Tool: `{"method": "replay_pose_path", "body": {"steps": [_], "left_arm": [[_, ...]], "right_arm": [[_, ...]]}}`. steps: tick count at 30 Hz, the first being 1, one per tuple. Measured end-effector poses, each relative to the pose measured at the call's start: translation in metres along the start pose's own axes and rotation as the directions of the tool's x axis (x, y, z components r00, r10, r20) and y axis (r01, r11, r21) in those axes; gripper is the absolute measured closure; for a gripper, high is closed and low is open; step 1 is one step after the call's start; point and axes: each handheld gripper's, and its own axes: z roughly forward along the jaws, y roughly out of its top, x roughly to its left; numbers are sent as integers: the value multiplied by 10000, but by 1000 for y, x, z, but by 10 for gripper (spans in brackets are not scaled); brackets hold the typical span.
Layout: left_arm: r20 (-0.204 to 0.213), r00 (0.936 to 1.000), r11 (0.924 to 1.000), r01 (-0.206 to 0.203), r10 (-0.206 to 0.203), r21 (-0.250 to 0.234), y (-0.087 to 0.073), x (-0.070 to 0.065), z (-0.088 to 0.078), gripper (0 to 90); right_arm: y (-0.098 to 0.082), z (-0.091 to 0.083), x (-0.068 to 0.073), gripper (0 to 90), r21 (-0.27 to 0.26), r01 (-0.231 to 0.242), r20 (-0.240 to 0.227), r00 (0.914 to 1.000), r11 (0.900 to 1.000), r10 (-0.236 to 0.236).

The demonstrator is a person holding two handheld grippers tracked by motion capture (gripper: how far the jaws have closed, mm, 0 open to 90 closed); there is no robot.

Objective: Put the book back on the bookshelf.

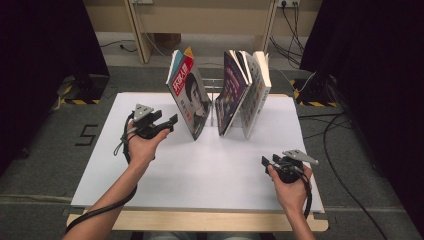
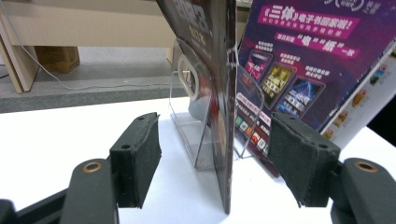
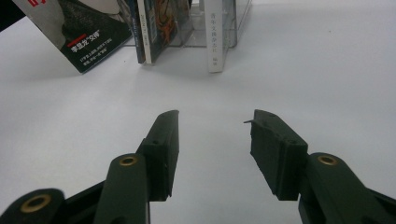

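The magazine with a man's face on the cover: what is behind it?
Behind the magazine stands a clear acrylic book stand, then a purple-covered magazine. The stand's far side is covered.

The high view looks forward and down over the white table (image 1: 200, 170), while each gripper view peers low along its jaws at the books (image 1: 220, 95) ahead, the left much closer.

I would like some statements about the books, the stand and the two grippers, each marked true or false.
1. The left gripper has open jaws on either side of the portrait-cover book's edge. True.
2. The right gripper grips a book. False: its jaws are open over bare table.
3. All books lie flat. False: they stand leaning.
4. A clear plastic stand stands between the books. True.
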Motion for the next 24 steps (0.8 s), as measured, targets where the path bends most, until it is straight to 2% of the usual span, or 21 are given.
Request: {"method": "replay_pose_path", "body": {"steps": [9,24], "left_arm": [[-44,10000,9999,5,-5,101,-16,10,-19,329],[-180,9997,9989,159,-151,441,-60,27,-52,323]], "right_arm": [[0,0,0,526,21,67,46,10000,10000,-67],[0,0,1,526,12,136,119,9998,9999,-136]]}}
